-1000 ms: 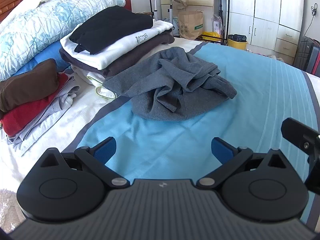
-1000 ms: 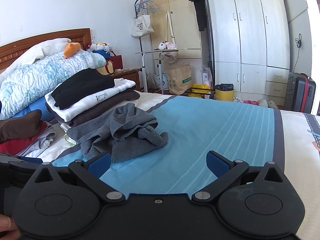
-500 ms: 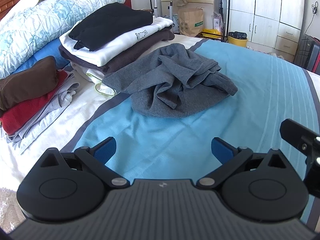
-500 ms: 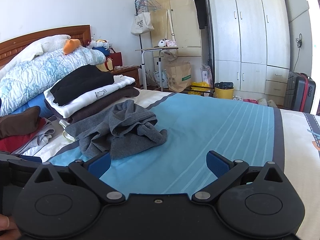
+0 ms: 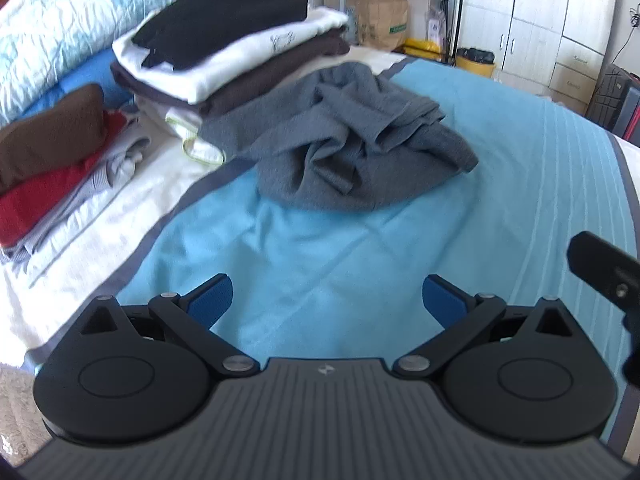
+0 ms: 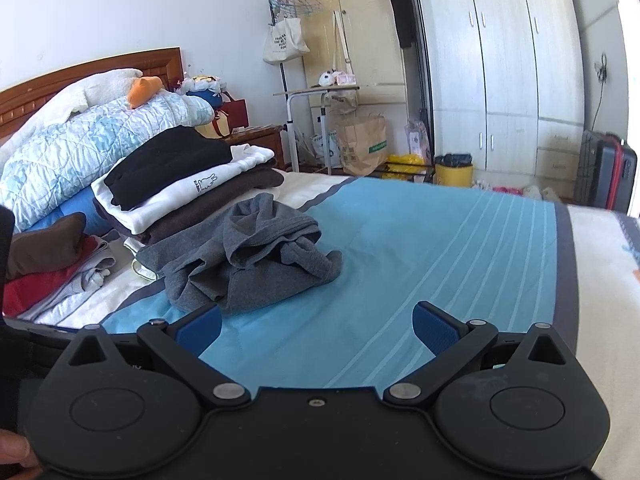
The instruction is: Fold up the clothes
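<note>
The left wrist view is smeared by blur, so the print on the white top in the folded stack (image 5: 224, 56) is hard to read there; the right wrist view shows it as a small rabbit figure. The garments under that stack are mostly covered, with only edges showing. A second, lower pile (image 5: 52, 160) of brown, red and grey clothes is cut off at the left edge of both views. The suitcase (image 6: 606, 172) by the wardrobe (image 6: 500, 60) is partly cropped at the right.

The crumpled grey sweatshirt (image 5: 352, 140) lies on the blue striped bed sheet (image 5: 520, 184), its far left edge touching the base of the folded stack; its sleeves and collar are lost in the folds.

The left gripper (image 5: 327, 300) hovers over bare sheet with jaws spread wide and empty, the sweatshirt ahead of it and apart from the blue pads (image 5: 210, 298). The right gripper (image 6: 316, 326) also has its jaws wide apart and holds nothing; the sweatshirt (image 6: 244, 256) sits ahead and to its left, its near hem just beyond the left pad (image 6: 200, 328); whether they touch cannot be told.
</note>
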Available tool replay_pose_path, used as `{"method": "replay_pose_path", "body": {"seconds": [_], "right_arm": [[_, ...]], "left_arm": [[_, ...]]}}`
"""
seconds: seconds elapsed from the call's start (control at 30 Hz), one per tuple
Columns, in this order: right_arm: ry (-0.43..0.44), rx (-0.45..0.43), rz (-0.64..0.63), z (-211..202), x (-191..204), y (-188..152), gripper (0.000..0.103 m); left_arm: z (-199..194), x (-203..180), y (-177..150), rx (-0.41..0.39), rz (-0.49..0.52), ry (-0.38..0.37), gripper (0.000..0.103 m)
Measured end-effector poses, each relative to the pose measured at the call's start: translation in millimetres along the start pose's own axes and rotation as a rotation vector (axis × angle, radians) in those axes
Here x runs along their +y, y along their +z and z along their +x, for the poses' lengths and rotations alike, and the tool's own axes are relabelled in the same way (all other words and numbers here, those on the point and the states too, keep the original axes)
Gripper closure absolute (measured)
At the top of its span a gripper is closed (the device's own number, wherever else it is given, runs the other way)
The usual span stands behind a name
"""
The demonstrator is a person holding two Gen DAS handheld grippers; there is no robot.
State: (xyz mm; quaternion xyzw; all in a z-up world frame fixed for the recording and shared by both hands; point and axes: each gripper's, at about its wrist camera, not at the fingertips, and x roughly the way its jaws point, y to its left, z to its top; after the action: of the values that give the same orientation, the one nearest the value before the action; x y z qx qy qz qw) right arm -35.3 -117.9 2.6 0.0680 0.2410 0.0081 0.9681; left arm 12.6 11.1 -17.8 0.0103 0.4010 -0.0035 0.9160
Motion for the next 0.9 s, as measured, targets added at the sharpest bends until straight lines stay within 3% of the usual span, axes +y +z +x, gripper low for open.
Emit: {"method": "replay_pose_path", "body": {"seconds": [0.13, 0.2, 0.27, 0.37, 0.47, 0.57, 0.67, 0.77, 0.9], "right_arm": [[0.019, 0.068, 0.092, 15, -12, -3, 0.0], [0.07, 0.136, 0.218, 25, -21, -5, 0.0], [0.185, 0.218, 0.416, 38, -38, -10, 0.0], [0.278, 0.272, 0.601, 57, -49, -15, 0.0], [0.26, 0.304, 0.689, 85, -42, -9, 0.0], [0.322, 0.367, 0.8, 125, -23, 3, 0.0], [0.332, 0.366, 0.811, 156, -5, 19, 0.0], [0.301, 0.374, 0.855, 187, -11, 21, 0.0], [0.304, 0.397, 0.936, 200, -34, 2, 0.0]], "left_arm": [[7, 23, 8, 0.025, -0.052, -0.031, 0.0], [9, 37, 11, 0.023, -0.095, -0.039, 0.0], [13, 49, 16, 0.027, -0.134, -0.052, 0.002], [22, 59, 29, 0.033, -0.172, -0.085, 0.002], [35, 63, 53, 0.068, -0.189, -0.102, 0.003], [46, 69, 86, 0.123, -0.188, -0.103, 0.003], [61, 85, 112, 0.073, -0.261, -0.122, 0.003], [93, 98, 116, 0.053, -0.329, -0.134, 0.004], [129, 103, 98, 0.052, -0.407, -0.152, 0.025]]}}
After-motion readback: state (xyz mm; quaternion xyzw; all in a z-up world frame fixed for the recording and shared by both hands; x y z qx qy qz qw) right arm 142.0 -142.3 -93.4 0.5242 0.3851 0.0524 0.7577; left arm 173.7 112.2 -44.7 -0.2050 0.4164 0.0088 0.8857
